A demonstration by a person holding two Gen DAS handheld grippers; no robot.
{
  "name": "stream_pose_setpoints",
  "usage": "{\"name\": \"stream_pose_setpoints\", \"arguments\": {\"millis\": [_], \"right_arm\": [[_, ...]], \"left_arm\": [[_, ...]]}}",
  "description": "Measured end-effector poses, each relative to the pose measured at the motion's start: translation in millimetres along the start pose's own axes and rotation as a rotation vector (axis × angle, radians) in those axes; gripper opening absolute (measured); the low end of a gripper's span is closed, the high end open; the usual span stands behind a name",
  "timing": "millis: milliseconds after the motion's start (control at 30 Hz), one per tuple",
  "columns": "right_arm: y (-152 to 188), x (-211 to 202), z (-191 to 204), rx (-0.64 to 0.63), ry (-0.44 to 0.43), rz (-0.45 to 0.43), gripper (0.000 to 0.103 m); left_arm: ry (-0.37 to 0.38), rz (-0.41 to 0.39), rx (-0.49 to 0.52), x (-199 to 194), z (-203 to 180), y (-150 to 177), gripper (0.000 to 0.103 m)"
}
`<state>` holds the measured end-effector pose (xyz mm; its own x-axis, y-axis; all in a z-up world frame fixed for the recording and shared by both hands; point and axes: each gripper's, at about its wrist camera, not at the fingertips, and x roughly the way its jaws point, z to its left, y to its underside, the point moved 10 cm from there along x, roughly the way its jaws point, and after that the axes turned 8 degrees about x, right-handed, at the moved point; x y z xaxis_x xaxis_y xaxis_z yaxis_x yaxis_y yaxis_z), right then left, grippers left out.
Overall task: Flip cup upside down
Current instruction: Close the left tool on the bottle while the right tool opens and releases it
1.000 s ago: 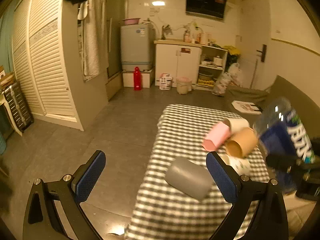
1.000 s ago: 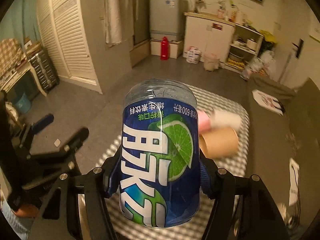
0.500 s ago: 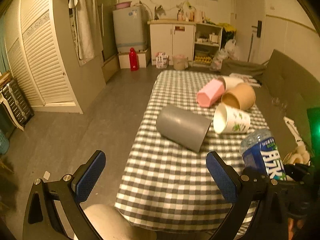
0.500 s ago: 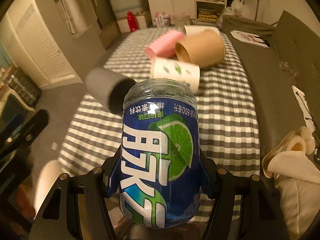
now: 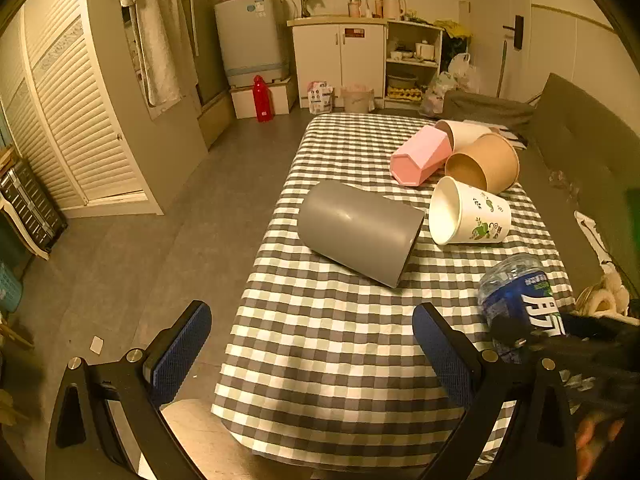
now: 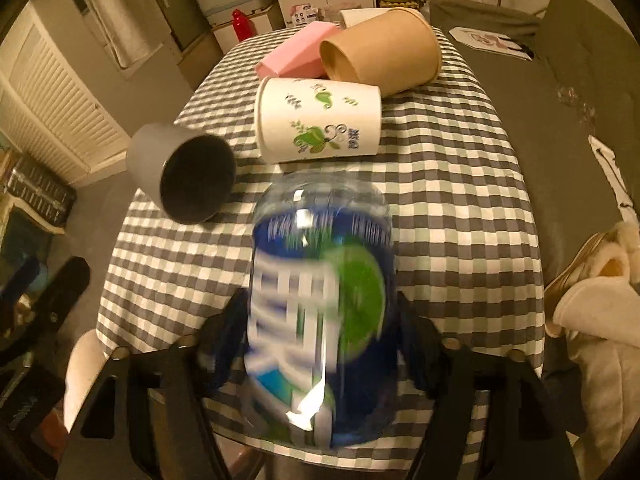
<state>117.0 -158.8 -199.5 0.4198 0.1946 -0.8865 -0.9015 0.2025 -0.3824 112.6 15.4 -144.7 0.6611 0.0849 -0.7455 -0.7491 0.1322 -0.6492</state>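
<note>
Clamping a blue-labelled bottle [image 6: 320,316] between its two fingers, the right gripper [image 6: 320,360] fills the lower centre of the right wrist view, the bottle blurred and its clear end pointing up toward the middle of the frame. In the left wrist view the same bottle shows at the lower right edge, above the checked tablecloth [image 5: 340,340]. The left gripper [image 5: 312,344] hangs at the bottom of that frame with its blue pads [image 5: 180,344] spread wide and nothing between them. Five cups lie on their sides on the cloth. The grey cup [image 5: 360,232] sits at centre frame, its open end turned toward the lower right. Just right of it lies a white cup with green leaf print [image 5: 470,212], its mouth facing left, close to the grey cup's rim. Above that, in the upper right of the frame, a brown paper cup [image 5: 486,162], a pink faceted cup [image 5: 420,154] and a plain white cup [image 5: 464,134] cluster together, touching one another. A grey sofa [image 5: 572,140] runs along the right edge.
</note>
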Motion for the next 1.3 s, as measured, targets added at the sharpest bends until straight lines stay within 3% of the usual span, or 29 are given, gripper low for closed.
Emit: {"name": "stream_pose_setpoints", "arguments": {"millis": [233,367,567,833,1167,1233,1300], "right_arm": [[-29,-45,-20,0.022,-0.005,-0.08,0.089],[-48,-76,-51,-0.018,0.105,-0.13,0.09],[-64,-106,-102,0.01,0.192,-0.18,0.09],[-64,-99,-122,0.052,0.188,-0.154,0.09],[-68,-100,-122,0.065,0.183,-0.157,0.09],[-67,-98,-122,0.067,0.184,-0.151,0.09],[-68,-98,-122,0.068,0.183,-0.152,0.09]], "left_arm": [[0.032,0.032,0.014,0,-22,-12,0.103],[0.059,0.041,0.044,-5,-47,-22,0.103],[0.086,0.089,0.061,1,-89,-30,0.103],[0.175,0.129,0.077,11,-140,-35,0.103],[0.278,0.264,0.11,42,-177,-13,0.101],[0.304,0.29,0.098,45,-179,-8,0.095],[0.322,0.303,0.103,45,-181,-6,0.074]]}}
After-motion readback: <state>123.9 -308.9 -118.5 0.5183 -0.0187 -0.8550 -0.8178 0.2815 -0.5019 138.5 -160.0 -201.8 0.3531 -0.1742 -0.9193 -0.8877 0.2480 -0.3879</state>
